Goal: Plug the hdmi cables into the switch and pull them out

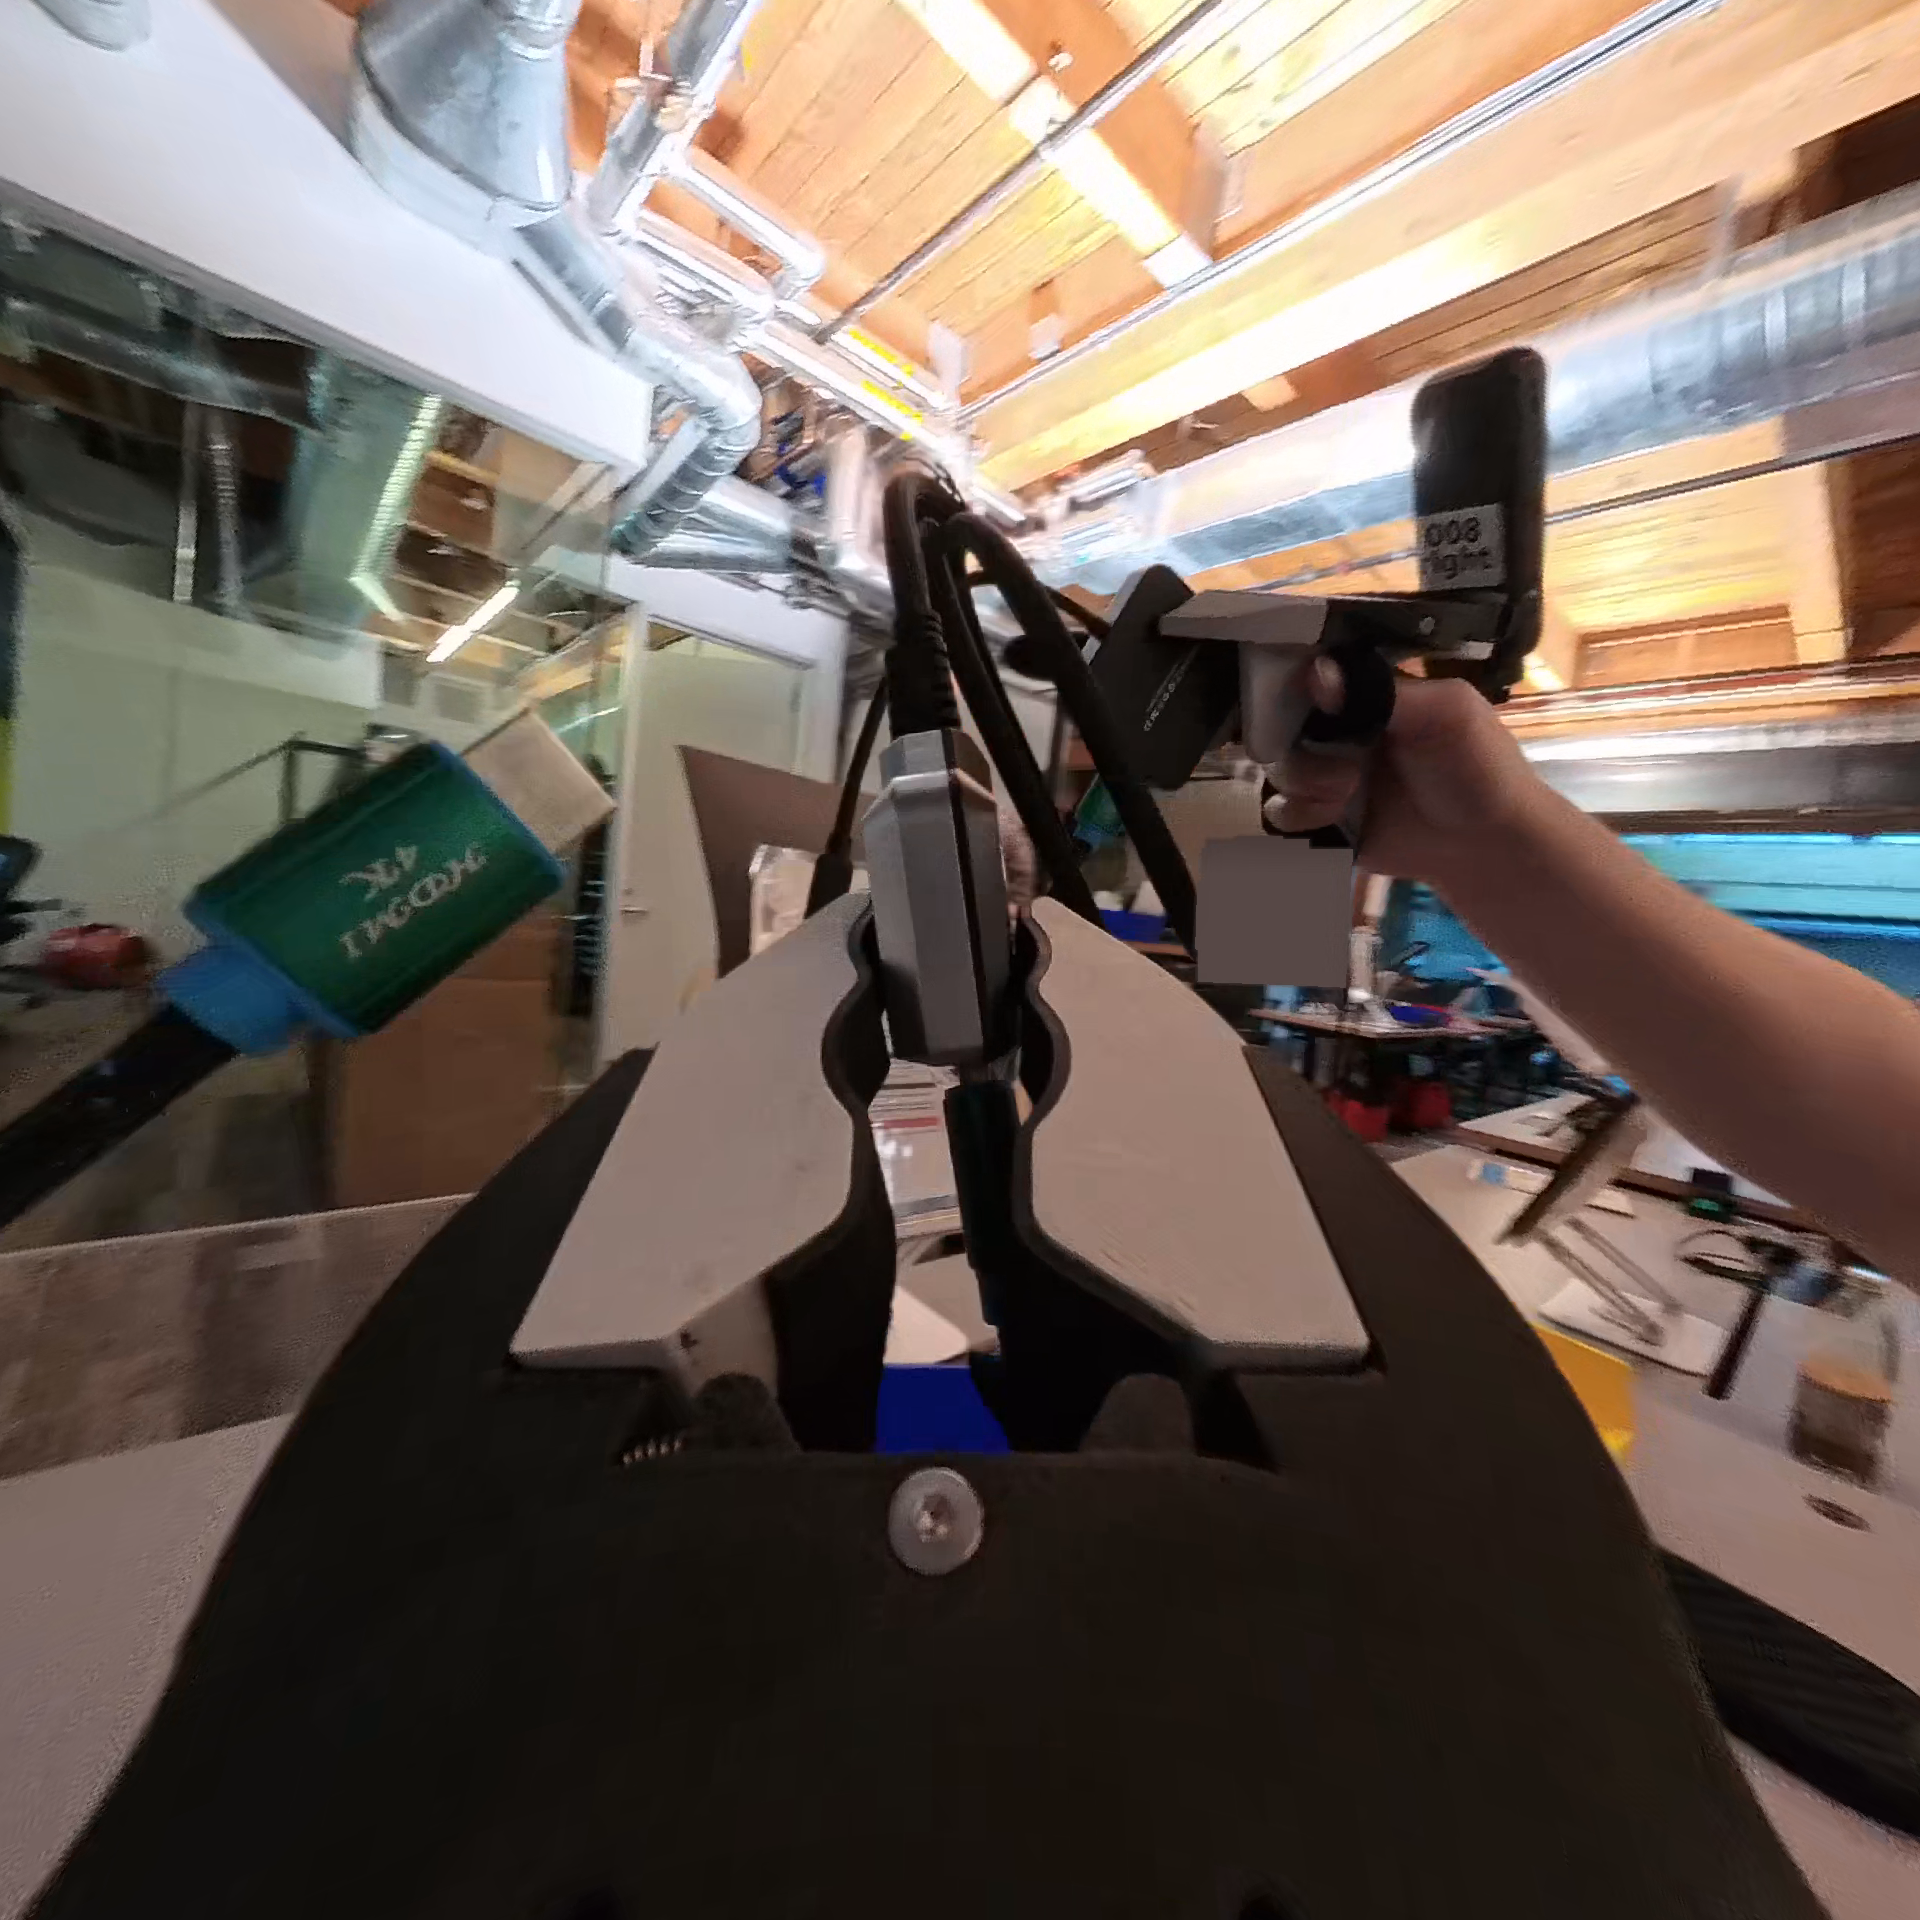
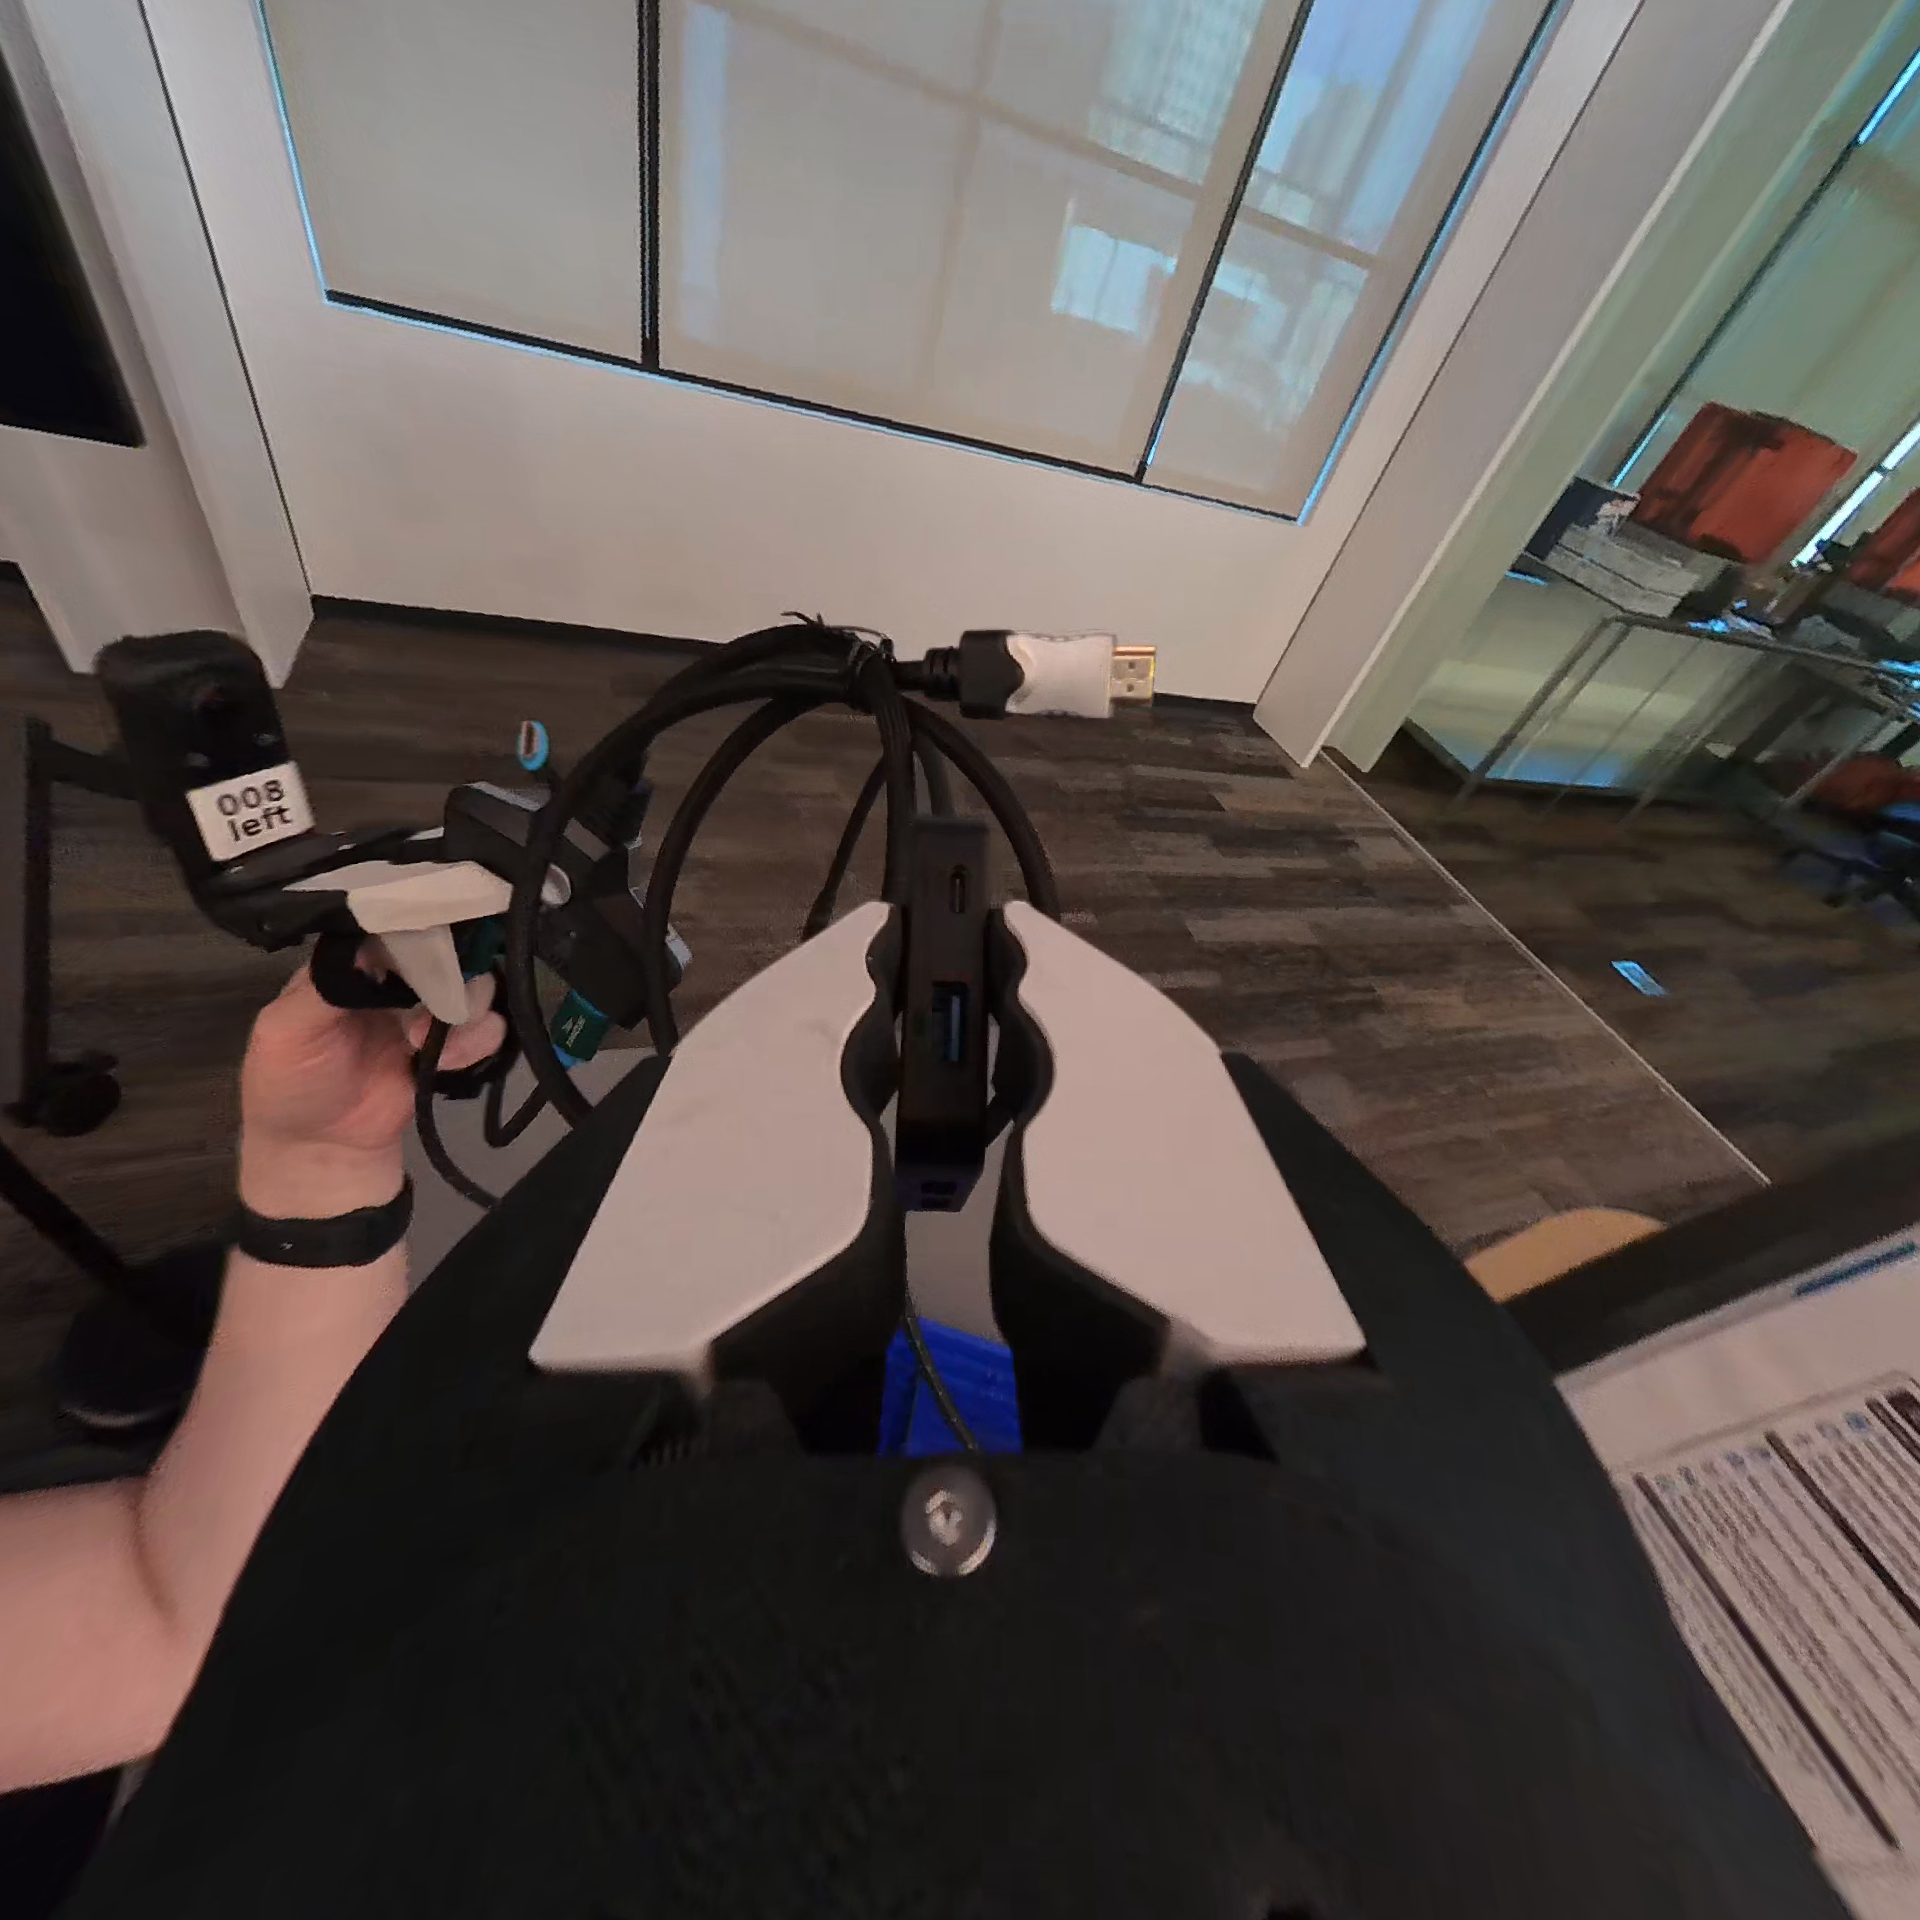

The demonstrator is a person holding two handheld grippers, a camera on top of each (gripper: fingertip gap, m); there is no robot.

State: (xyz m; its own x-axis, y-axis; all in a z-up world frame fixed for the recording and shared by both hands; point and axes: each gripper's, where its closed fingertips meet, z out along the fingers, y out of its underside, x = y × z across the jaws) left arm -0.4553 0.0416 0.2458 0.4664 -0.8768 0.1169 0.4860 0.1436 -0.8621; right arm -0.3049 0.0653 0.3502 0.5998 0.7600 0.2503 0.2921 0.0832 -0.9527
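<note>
Both of my grippers were raised off the tabletop (image 1: pixel 156 1507), each with something clamped in it. My left gripper (image 1: pixel 943 1023) had its jaws drawn narrow onto a grey HDMI plug (image 1: pixel 940 914), the black cable (image 1: pixel 920 592) rising from it in a loop. A second, green-and-blue plug (image 1: pixel 374 894) swung loose at the left of that view. My right gripper (image 2: pixel 940 1029) had its jaws closed onto the black switch (image 2: pixel 940 1029), held edge-on so the ports on its narrow side faced the camera. Behind it, the bundled cables arched up to a white-and-black plug (image 2: pixel 1049 675) with a gold tip, free in the air. As I judged it, no plug had yet gone into the switch: the insertion step was only being set up. The next move called for turning the switch's port toward the grey plug, squaring the two, and pressing straight in without twisting the tied cables.
</note>
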